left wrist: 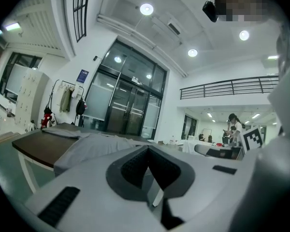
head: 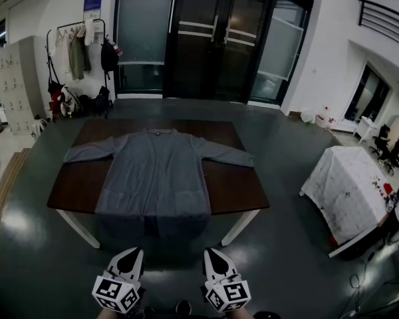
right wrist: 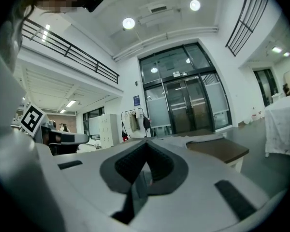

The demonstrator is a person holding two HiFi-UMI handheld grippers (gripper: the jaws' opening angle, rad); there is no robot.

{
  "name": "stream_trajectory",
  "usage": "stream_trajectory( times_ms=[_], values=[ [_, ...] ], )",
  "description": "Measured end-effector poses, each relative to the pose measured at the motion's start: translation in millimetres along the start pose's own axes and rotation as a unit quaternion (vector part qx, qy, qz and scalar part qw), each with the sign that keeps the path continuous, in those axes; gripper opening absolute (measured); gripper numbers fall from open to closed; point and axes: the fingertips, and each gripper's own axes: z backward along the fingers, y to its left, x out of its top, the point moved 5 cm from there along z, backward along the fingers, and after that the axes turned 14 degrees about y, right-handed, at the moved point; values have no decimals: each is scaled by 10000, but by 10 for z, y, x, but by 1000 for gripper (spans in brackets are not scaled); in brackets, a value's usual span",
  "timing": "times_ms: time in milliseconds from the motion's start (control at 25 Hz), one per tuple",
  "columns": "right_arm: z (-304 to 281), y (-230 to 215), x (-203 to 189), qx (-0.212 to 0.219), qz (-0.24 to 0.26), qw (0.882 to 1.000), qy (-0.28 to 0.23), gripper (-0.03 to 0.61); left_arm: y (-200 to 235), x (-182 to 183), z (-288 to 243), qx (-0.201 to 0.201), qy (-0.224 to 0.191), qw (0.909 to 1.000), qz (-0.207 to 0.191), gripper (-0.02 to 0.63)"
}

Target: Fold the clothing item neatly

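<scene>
the grey garment [head: 153, 171] lies flat and unfolded on the brown table [head: 236, 188]. its collar is toward the table's far edge, and both sleeves are spread out toward the table's left and right sides. its hem runs over the table's near edge and hangs down in front. no fold has been made in it.

the left gripper [head: 135, 251] is held off the table's near edge, well apart from it and clear of the hanging hem, pointing toward the table. the left gripper view shows its two dark ribbed pads pressed together with nothing between them. the right gripper [head: 210, 251] is just beside it, also on the near side of the table and apart from the cloth. the right gripper view shows its jaws likewise pressed together and empty. neither gripper touches the garment or the table.

beyond the table's far edge stand dark glass doors [head: 219, 38]. beyond the table's far left corner a coat rack [head: 80, 45] with hung clothes stands against the wall, and pale lockers [head: 16, 78] stand further to the left. to the right of the table, well apart, is a white-covered table [head: 349, 191]. past it are seated persons [head: 388, 145], too small to detail. the floor [head: 286, 258] around the table is dark and glossy.
</scene>
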Motion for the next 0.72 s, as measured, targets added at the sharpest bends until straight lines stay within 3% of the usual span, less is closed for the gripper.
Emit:
stream_trajectory(
  times_ms=[160,400,720],
  values=[
    [59,-305,-72,-109,-111,9999,48,-12,-145,0,-142,116,-58,9999,63,8],
    [68,-671,-44,-176,-136,9998,-16,-12,-297,138,-250,467,-176,9986,-177,8],
    [-242,-787,21,-388,-122,9992,-5,-12,-244,260,-628,232,-203,9995,-116,8]
  ],
)
